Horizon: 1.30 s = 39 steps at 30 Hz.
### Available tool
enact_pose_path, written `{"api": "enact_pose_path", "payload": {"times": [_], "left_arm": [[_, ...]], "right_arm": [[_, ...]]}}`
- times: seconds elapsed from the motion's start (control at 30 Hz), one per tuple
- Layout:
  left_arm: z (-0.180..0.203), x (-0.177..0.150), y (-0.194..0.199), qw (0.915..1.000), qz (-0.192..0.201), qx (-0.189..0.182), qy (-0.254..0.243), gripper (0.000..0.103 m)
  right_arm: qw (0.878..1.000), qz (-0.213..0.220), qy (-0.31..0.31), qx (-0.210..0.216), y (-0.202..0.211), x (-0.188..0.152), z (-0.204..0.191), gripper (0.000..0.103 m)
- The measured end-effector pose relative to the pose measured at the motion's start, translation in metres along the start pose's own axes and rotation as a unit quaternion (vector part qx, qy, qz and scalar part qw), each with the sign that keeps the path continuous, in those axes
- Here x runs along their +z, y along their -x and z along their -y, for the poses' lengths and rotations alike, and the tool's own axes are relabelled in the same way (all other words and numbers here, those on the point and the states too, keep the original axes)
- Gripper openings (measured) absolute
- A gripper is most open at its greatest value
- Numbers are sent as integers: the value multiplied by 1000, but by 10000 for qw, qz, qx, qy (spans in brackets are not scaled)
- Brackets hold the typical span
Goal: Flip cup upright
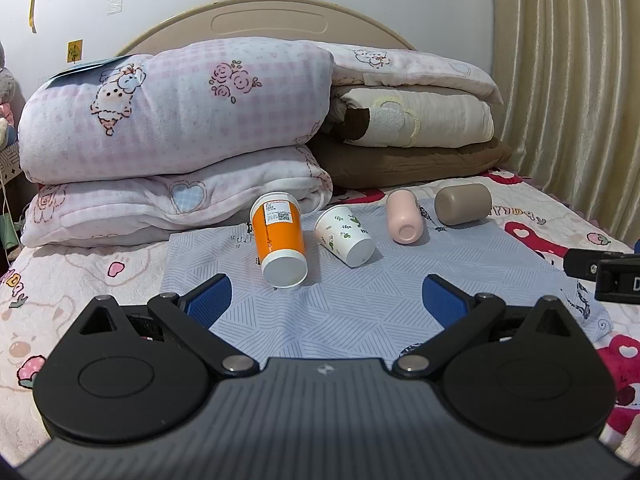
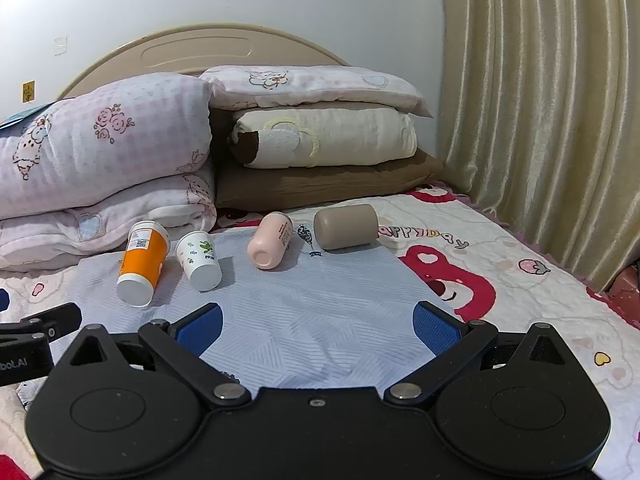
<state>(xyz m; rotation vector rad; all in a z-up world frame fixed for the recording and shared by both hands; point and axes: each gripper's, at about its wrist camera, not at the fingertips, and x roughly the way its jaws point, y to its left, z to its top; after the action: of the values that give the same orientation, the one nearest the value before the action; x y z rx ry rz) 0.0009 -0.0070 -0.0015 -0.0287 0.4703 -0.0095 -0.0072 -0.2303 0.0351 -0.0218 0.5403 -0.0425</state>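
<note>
1. Left wrist view: the left gripper (image 1: 327, 298) fills the lower frame, its black body cut off at the bottom edge; its blue-padded fingers (image 1: 211, 298) are spread wide with nothing between them.
2. Right wrist view: the right gripper (image 2: 318, 328) is likewise spread wide and empty, its body cropped at the bottom.
3. Four cups lie on their sides in a row on a pale blue patterned cloth (image 1: 360, 312), all well ahead of both grippers.
4. From left to right they are an orange paper cup (image 1: 280, 238) with a white base and a printed label too small to read, a white paper cup (image 1: 344, 236) with green leaf prints, a smooth pink cup (image 1: 404, 218), and a matte taupe cup (image 1: 462, 203).
5. Their open mouths face away and are hidden.
6. Folded fleecy pink blankets (image 1: 172, 120) are stacked behind.
</note>
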Motion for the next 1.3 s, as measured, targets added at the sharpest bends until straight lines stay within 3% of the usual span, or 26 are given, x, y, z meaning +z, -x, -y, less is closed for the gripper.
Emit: {"api": "enact_pose_path", "payload": {"times": [0.8, 1.0, 1.13, 1.3], "left_arm": [[-1, 1, 1, 10000, 5, -28, 8, 103], [-5, 5, -1, 9995, -272, -77, 135, 103], [-8, 14, -2, 9988, -480, 70, 79, 103], [-15, 48, -8, 9972, -688, -253, 145, 103]], "right_arm": [[9998, 198, -23, -43, 7, 5, 2, 103], [9999, 155, -42, -2, 6, 6, 0, 103], [9992, -27, -234, 337, 10, 14, 8, 103], [9937, -371, -423, 973, -1, 42, 13, 103]]}}
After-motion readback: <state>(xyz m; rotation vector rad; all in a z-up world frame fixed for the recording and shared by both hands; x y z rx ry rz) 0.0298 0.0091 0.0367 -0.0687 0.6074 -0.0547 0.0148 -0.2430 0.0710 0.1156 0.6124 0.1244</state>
